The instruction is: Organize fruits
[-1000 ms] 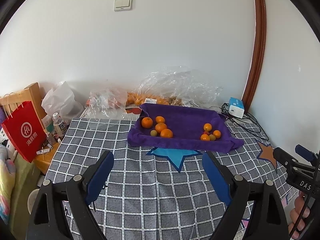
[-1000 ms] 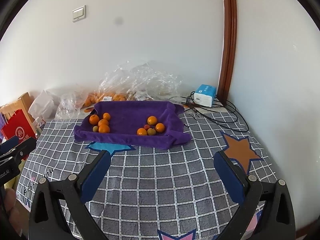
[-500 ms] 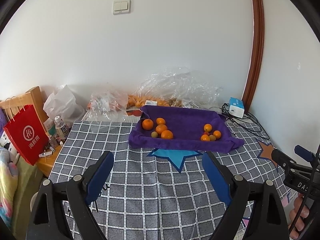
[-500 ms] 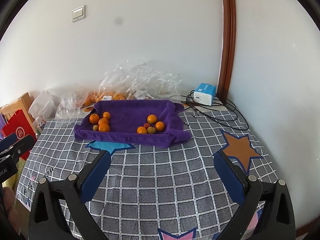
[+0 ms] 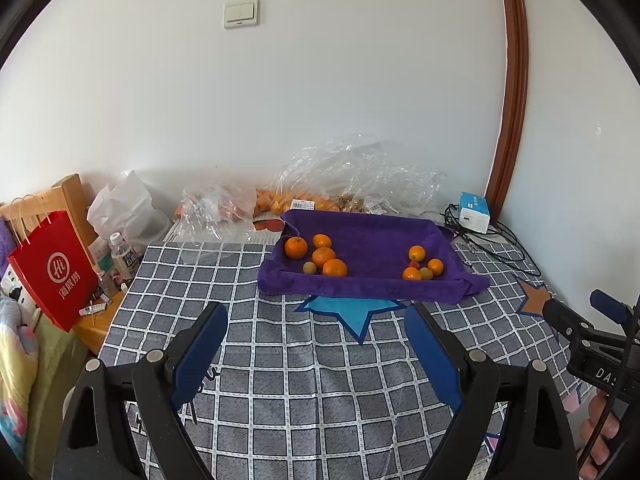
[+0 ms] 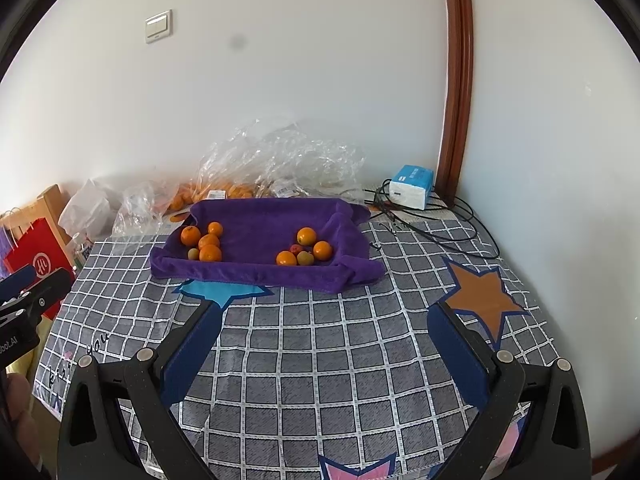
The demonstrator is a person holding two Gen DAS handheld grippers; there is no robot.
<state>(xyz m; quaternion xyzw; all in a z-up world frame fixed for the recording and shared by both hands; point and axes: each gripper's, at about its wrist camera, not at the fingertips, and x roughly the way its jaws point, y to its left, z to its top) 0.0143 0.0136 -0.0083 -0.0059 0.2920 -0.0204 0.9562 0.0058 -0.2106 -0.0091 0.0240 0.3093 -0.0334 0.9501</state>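
Note:
A tray lined with a purple towel [image 5: 368, 240] [image 6: 260, 228] sits at the far side of the checked cover. Inside it, several oranges and one small greenish fruit form a left cluster [image 5: 324, 258] [image 6: 204, 242]. A right cluster [image 5: 422, 266] [image 6: 306, 250] holds three oranges, a small red fruit and a greenish one. My left gripper [image 5: 314, 316] hovers open and empty above the cover, well short of the tray. My right gripper [image 6: 324, 312] is likewise open and empty. Each gripper shows at the edge of the other's view: the right gripper [image 5: 580, 308], the left gripper [image 6: 40, 280].
Clear plastic bags [image 5: 352, 176] with more oranges lie against the wall behind the tray. A blue and white box [image 5: 474, 212] with black cables sits at the back right corner. A red paper bag [image 5: 52, 272], a bottle [image 5: 124, 256] and a white bag stand left of the cover.

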